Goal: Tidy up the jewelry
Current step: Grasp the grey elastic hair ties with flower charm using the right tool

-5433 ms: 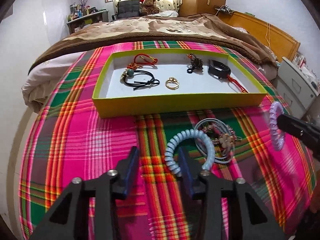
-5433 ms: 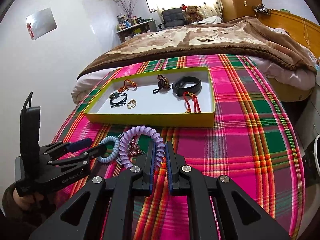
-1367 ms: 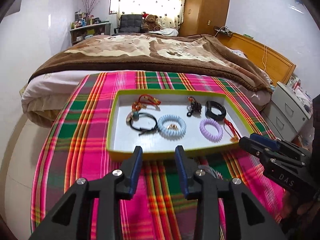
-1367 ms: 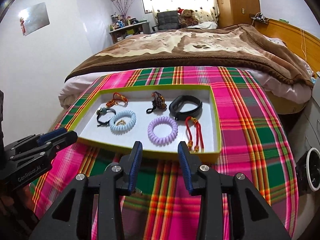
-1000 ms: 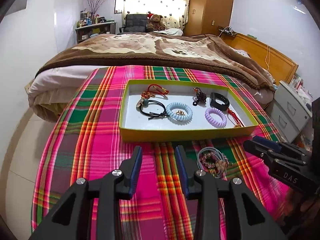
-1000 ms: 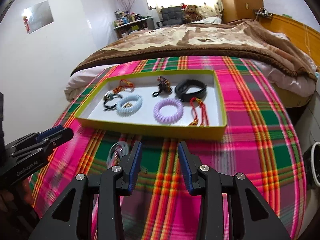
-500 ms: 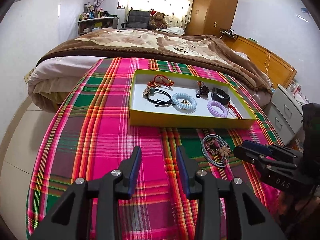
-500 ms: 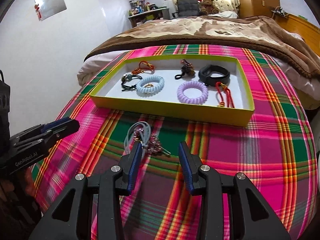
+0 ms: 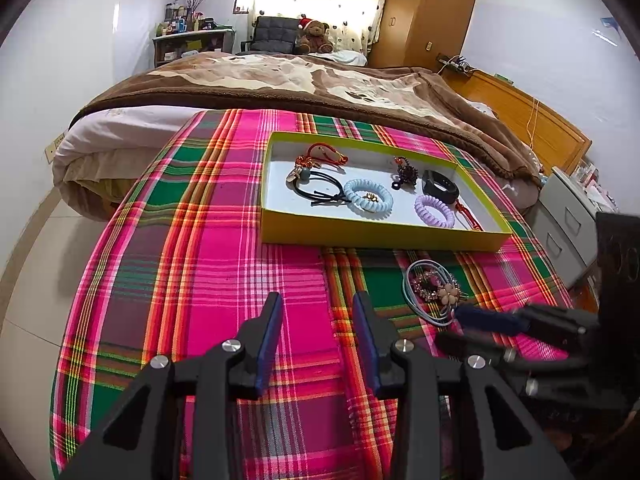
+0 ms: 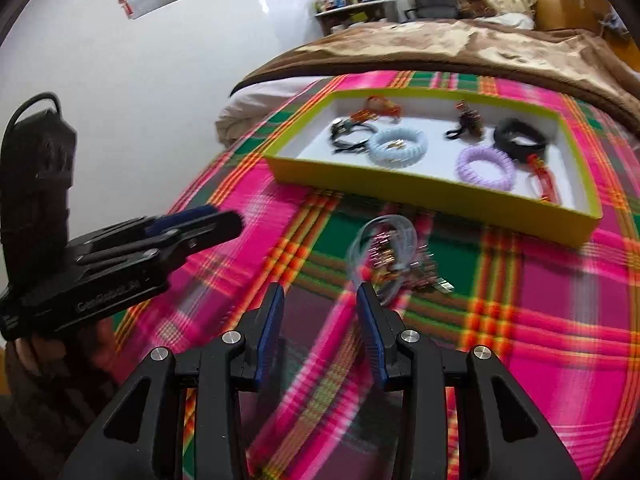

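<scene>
Both grippers, left (image 9: 316, 334) and right (image 10: 318, 330), gaped empty after pulling back from the tray (image 9: 376, 236), where the blue coil (image 9: 368, 196) and purple coil (image 9: 434, 211) now lay, leaving the tangled pile (image 10: 394, 262) at the right gripper's one o'clock as next.

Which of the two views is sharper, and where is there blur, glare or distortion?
Left wrist view: sharp on the tray and the jewelry pile, only the right gripper smeared; the window is overexposed, and the fisheye bends the bed edges. Right wrist view: motion blur streaks the plaid cloth and the pile; the tray is softer.
</scene>
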The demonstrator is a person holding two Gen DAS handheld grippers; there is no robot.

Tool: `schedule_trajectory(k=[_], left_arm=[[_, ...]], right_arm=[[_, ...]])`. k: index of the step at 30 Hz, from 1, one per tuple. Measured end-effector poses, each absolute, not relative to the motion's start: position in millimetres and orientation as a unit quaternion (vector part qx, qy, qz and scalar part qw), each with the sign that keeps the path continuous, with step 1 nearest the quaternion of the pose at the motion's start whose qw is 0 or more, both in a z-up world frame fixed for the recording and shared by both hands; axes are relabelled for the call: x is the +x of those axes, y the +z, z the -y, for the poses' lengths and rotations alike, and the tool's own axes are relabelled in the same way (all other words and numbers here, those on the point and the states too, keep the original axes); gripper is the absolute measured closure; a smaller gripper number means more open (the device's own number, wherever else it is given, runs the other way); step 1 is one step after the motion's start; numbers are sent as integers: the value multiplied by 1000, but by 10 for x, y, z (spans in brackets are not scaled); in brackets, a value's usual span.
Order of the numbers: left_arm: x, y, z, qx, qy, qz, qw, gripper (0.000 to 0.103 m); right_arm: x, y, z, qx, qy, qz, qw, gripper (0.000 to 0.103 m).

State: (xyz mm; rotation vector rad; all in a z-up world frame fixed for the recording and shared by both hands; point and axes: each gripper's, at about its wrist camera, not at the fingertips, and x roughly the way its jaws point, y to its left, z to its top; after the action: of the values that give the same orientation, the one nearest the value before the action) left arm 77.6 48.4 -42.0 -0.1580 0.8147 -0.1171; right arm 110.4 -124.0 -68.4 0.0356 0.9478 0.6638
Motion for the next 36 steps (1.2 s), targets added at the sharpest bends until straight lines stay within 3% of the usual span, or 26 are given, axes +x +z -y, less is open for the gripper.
schedule_trajectory(k=[9, 15, 24, 26, 27, 29, 31, 36], left_arm=[[798, -443, -426, -74, -65, -401, 911, 65], [799, -456, -411, -75, -64, -402, 910, 65], [820, -492, -391, -73, -67, -410, 907, 65], [821, -493, -385, -73, -67, -411, 906, 65], [829, -489, -381, -73, -68, -411, 906, 65], [829, -489, -379, -73, -66, -411, 906, 65], [834, -490, -376, -73, -65, -412, 906, 65], [836, -491, -356, -73, -66, -414, 905, 65]], right_arm=[[1210, -592, 1196, -29, 245, -414, 877, 64], [1387, -504, 1322, 16, 242, -409, 880, 64], [1773, -706, 1236, 5, 291, -482, 827, 64], [1811, -751, 1217, -2, 298, -493, 817, 70], [1819, -762, 1207, -8, 300, -495, 816, 82], [1811, -775, 1194, -14, 305, -498, 812, 85], [1780, -758, 1202, -15, 305, -493, 815, 95], [1675, -686, 1198, -25, 305, -475, 825, 99]])
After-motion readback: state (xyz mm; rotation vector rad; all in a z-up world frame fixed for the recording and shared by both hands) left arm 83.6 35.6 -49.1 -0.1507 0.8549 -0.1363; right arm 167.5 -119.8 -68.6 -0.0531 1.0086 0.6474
